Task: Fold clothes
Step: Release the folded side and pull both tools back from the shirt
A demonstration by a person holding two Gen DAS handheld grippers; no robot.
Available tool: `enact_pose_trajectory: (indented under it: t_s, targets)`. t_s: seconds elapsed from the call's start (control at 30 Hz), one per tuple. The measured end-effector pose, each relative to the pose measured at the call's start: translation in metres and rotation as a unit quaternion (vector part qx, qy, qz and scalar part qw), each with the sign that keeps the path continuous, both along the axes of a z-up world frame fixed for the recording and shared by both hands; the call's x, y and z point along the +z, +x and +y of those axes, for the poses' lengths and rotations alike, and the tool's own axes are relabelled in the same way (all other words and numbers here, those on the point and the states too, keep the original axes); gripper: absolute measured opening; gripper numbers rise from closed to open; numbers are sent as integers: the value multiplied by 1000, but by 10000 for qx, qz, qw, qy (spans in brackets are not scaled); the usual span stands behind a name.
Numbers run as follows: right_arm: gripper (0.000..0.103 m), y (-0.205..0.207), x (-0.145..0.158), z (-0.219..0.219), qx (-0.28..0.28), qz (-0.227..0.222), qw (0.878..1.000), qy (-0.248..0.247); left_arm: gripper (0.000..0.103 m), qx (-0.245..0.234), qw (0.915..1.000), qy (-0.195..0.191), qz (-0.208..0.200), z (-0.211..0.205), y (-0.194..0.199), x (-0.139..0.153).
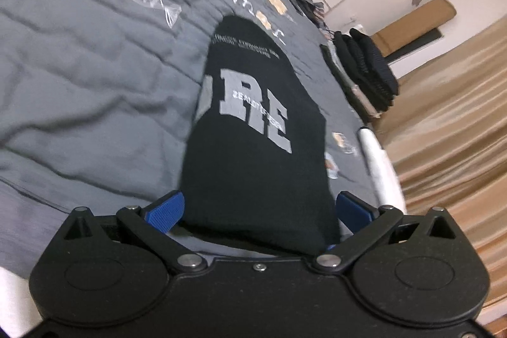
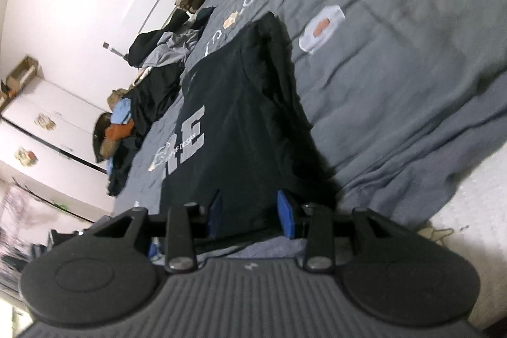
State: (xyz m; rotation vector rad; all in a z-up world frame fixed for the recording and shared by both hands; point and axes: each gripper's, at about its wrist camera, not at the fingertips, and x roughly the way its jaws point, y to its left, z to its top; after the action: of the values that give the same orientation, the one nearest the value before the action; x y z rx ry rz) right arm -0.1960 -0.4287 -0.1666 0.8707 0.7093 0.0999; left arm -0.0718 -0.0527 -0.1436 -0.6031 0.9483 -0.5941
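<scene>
— Two grippers share one black T-shirt [image 1: 253,122], folded to a long strip on the grey bedspread [image 1: 88,78]. The left gripper [image 1: 259,211] has its fingers spread wide around the near end; whether the pads touch, I cannot tell.
— And the right gripper [image 2: 248,213]?
— Its fingers stand partly apart astride the near hem; pinched or not, I cannot tell.
— Best approach?
— I'd raise both ends level and keep the edge taut.
— Any view differences?
— Left shows folded black clothes [image 1: 364,65] at two o'clock; right shows an unsorted heap [image 2: 149,91] at ten o'clock.
</scene>
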Motion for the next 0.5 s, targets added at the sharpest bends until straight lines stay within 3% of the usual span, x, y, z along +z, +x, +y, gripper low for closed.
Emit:
enact_pose_trajectory:
  t_s: [0.17,0.4,0.5]
  targets:
    - [43,-7,12,8,-125,-149,9986,-497,103,-54,9997,173,-183,-5,-12,10]
    - [48,-7,33,23,19,-80,9975,-700,103,-181,9935,876,-707,-27,-29,31]
    - [50,-3,51,35,54,25,9942,-1074,103,-171,9895,1137,-880,-34,-34,40]
